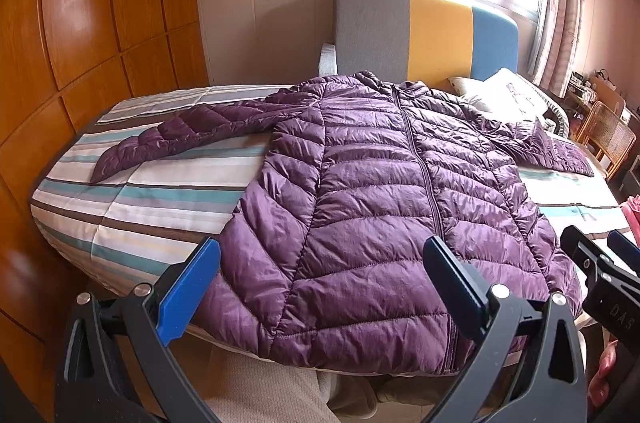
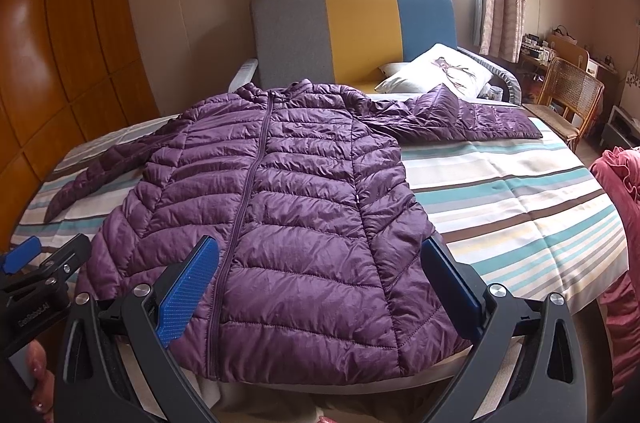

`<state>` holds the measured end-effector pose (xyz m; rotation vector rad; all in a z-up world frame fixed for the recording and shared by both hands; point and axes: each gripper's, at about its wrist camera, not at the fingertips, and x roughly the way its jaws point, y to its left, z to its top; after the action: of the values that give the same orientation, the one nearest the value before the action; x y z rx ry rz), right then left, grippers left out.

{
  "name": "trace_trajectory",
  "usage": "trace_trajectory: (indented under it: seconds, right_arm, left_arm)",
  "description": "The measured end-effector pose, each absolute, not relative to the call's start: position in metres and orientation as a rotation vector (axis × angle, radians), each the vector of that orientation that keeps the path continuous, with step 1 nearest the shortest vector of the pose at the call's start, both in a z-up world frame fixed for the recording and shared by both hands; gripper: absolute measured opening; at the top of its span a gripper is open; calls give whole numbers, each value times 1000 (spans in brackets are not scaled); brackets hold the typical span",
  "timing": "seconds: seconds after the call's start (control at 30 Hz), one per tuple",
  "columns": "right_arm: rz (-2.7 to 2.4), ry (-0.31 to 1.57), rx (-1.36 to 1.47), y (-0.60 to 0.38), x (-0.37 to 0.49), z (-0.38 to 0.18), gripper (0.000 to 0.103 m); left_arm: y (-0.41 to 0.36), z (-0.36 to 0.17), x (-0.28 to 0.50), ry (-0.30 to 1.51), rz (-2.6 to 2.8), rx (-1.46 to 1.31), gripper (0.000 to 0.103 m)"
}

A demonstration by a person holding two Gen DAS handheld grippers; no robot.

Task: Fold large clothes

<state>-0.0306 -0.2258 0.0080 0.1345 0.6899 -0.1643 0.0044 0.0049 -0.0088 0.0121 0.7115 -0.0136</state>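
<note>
A purple quilted puffer jacket (image 1: pixel 380 191) lies flat and zipped, front up, on a striped bed (image 1: pixel 132 199), collar toward the headboard, both sleeves spread out sideways. It also shows in the right wrist view (image 2: pixel 280 191). My left gripper (image 1: pixel 320 283) is open and empty, held above the jacket's hem near the bed's foot. My right gripper (image 2: pixel 320 283) is open and empty, over the hem's right half. The right gripper shows at the edge of the left wrist view (image 1: pixel 600 263), and the left gripper shows at the edge of the right wrist view (image 2: pixel 44 263).
A wooden wardrobe (image 1: pixel 80 43) stands along the left of the bed. A grey, yellow and blue headboard (image 2: pixel 352 27) and a white pillow (image 2: pixel 440 71) are at the far end. A wicker chair (image 2: pixel 568 95) and a red garment (image 2: pixel 620 215) are on the right.
</note>
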Motion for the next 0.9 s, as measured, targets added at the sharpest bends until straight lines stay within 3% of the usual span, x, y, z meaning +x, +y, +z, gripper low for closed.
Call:
trace_trajectory:
  seconds: [0.9]
  right_arm:
    - [-152, 695, 132, -225, -30, 9, 100]
  left_arm:
    - [4, -10, 5, 717, -15, 16, 101]
